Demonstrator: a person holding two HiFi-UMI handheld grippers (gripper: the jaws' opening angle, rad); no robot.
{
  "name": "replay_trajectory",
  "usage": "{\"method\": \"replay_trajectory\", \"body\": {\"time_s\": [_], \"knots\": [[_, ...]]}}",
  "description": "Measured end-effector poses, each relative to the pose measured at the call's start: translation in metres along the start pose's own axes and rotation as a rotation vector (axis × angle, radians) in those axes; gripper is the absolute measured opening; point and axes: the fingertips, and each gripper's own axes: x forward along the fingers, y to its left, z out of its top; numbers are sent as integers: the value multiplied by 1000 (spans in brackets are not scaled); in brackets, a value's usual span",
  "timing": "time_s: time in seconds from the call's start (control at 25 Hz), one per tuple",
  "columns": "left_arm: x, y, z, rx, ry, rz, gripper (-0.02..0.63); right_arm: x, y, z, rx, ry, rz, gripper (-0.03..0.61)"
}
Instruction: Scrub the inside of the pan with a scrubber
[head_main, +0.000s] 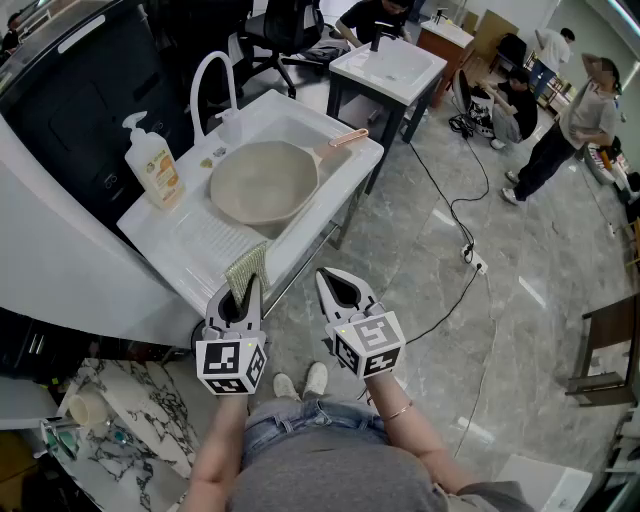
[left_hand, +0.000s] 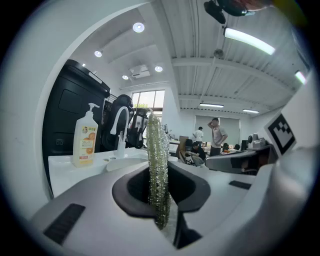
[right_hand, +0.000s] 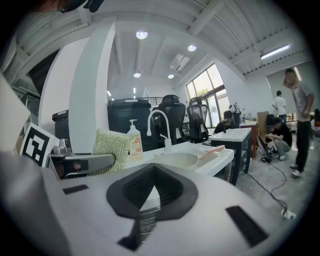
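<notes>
The scrubber, a flat pad of glittery green mesh, is held upright and edge-on between the jaws of the left gripper, which are closed on its lower part. The jaws of the right gripper are brought together with nothing between them. Both grippers are held over the floor, just short of the front edge of the white sink. The pan lies open side up in the basin, well apart from both grippers, with its pale pink handle resting over the far right rim. The scrubber is judged to be light, soft and easily folded, so firm pressure would be better passed through its gripped base than through its free top edge. The pan is judged to be stiff and fairly heavy, probably slippery if wet, and likely to turn or slide under scrubbing; the handle is the natural place for it to be steadied by the empty gripper. A soap bottle stands on the left of the sink and an arched faucet rises behind the basin; neither blocks a direct approach from the front. A cable trails across the floor to the right, and several people are seen further off.
</notes>
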Motion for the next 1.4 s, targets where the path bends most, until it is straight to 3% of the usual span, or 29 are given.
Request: {"method": "replay_trajectory", "body": {"time_s": [0.56,1.08,1.4], "knots": [[11,-3,-1,5,22,26,61,-2,-18,-4,9,-8,23,11],[26,-12,27,36,-11,54,61,-17,-51,-5,33,-9,17,11],[69,2,31,31,18,57,61,7,-86,-6,63,15,-17,11]]}}
